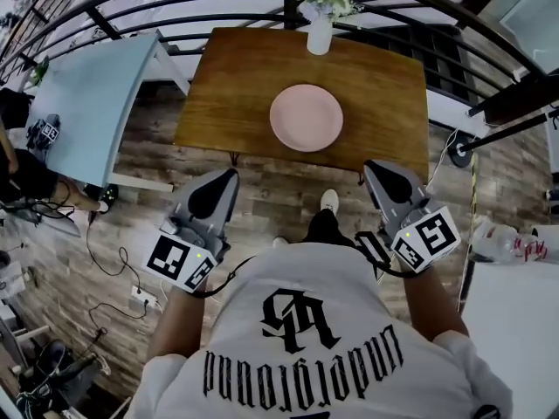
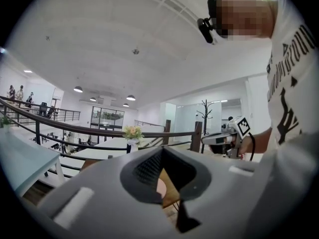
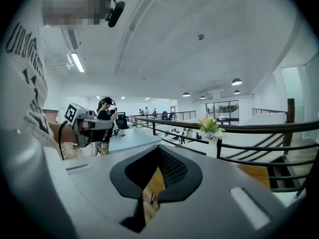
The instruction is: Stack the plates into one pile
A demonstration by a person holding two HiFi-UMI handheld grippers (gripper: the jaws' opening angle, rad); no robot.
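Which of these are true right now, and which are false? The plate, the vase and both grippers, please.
1. A pink plate lies on the wooden table. True.
2. The left gripper holds a plate. False: its jaws are together on nothing.
3. A vase of flowers stands at the table's far edge. True.
4. The right gripper hangs over the plate. False: it is short of the table's near edge, over the floor, with its jaws together.
5. Two plates lie side by side on the table. False: only one pink round shows, and I cannot tell whether it is a pile.
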